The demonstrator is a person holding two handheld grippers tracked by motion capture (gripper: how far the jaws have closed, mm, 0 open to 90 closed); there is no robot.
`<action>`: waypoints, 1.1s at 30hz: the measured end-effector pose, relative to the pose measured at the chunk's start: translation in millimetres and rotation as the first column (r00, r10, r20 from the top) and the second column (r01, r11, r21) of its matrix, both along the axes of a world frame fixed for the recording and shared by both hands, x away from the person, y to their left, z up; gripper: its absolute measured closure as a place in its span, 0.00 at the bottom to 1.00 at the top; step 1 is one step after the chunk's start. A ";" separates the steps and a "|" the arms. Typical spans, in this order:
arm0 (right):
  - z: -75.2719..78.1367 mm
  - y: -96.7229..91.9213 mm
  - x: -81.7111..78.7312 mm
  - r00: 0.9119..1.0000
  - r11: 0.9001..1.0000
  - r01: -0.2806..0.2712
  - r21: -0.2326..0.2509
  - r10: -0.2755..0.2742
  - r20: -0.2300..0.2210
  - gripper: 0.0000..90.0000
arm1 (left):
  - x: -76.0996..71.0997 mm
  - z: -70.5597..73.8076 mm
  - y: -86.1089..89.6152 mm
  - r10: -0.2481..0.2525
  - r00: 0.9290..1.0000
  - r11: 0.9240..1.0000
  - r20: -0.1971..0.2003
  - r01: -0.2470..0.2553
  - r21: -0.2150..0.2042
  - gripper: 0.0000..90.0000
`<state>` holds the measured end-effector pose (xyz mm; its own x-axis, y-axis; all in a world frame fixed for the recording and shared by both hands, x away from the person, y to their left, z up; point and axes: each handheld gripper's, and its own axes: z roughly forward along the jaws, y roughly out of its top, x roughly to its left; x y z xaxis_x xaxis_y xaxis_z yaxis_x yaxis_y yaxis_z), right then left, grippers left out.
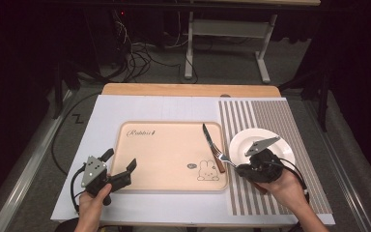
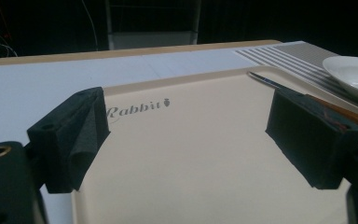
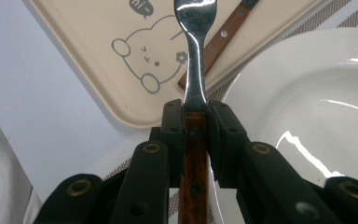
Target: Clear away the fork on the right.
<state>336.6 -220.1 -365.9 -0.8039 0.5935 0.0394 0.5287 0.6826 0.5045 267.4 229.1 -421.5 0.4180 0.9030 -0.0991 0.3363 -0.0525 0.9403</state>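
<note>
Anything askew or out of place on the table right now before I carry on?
Nothing spilled or broken. The knife lies at a slant along the tray's right edge, its wooden handle over the rim. The right gripper holds the fork by its wooden handle beside the white plate. The left gripper is open and empty.

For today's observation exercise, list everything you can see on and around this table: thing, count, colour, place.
Tray: one, beige with rabbit print, centre of the table.
Knife: one, wooden handle, on the tray's right side.
Plate: one, white, on the striped mat.
Striped mat: one, grey and white, right part of the table.
Fork: one, steel with wooden handle, clamped in the right gripper.
Left gripper: black, jaws apart, at the tray's near left corner.
Right gripper: black, between tray and plate.
</note>
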 end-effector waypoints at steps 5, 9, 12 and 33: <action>2.8 11.6 7.3 1.000 1.000 0.002 0.010 -0.002 -0.006 0.88 | 0.0 0.0 0.0 0.000 1.000 1.000 0.000 0.000 0.000 0.15; 3.8 19.7 13.5 1.000 1.000 0.008 0.022 -0.008 -0.011 0.88 | 0.3 -0.3 -0.1 0.000 1.000 1.000 -0.001 0.000 -0.002 0.15; 4.3 25.9 18.3 1.000 0.999 0.014 0.030 -0.013 -0.013 0.88 | 0.2 -0.3 -0.6 -0.003 1.000 1.000 -0.001 0.003 0.001 0.15; -1.6 74.4 51.0 0.996 0.997 0.065 0.045 -0.062 -0.062 0.88 | 1.1 -0.3 0.2 0.002 1.000 1.000 0.000 -0.002 -0.002 0.15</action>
<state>387.6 -145.7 -367.4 -0.7602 0.6394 0.1153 0.6004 0.6235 0.5008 268.5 229.4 -421.8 0.4163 0.9036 -0.1008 0.3361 -0.0499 0.9405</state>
